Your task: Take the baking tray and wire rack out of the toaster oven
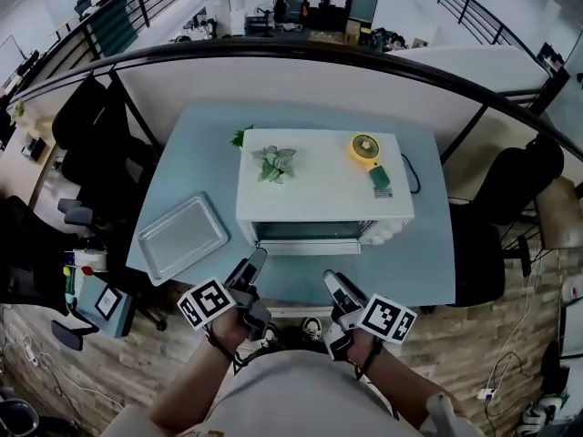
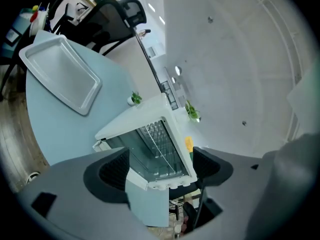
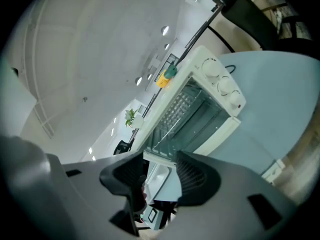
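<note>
Though baking tray (image 1: 182, 238) lies on the table (image 1: 421, 264), wire rack (image 2: 160, 140) sits inside toaster oven (image 1: 319, 191); your left gripper (image 1: 252, 269), right gripper (image 1: 336, 286): fingers spread, empty.

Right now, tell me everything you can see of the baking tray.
The baking tray is a shallow rectangular pan, dull silver like metal, with rounded corners and a raised rim. It is empty and lies flat on the light blue table, left of the white toaster oven and apart from it, askew to the table's edge near the front left corner. Only the table touches it.
</note>
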A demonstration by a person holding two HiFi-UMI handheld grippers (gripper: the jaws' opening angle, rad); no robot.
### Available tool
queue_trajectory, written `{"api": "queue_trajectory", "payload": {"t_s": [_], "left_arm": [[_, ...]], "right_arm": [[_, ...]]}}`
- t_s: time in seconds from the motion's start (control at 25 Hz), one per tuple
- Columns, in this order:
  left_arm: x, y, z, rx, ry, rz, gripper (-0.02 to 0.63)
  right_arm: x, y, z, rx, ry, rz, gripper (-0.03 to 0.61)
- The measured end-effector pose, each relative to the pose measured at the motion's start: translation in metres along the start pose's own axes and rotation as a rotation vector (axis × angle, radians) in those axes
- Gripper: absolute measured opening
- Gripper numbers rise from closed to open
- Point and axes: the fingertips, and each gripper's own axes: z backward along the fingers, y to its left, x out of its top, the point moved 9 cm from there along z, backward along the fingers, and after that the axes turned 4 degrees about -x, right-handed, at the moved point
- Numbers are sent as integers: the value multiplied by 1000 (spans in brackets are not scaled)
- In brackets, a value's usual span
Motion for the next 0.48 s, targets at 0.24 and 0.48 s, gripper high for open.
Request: {"api": "queue_trajectory", "payload": {"t_s": [0.24,0.48], "left_arm": [[-9,22,-27,-13,-68,123,328],[-19,42,-58,-36,-91,182,323]], "right_arm": [[18,-17,-4,13,-85,-83,222],[39,-43,-32,23,-191,-175,216]]}}
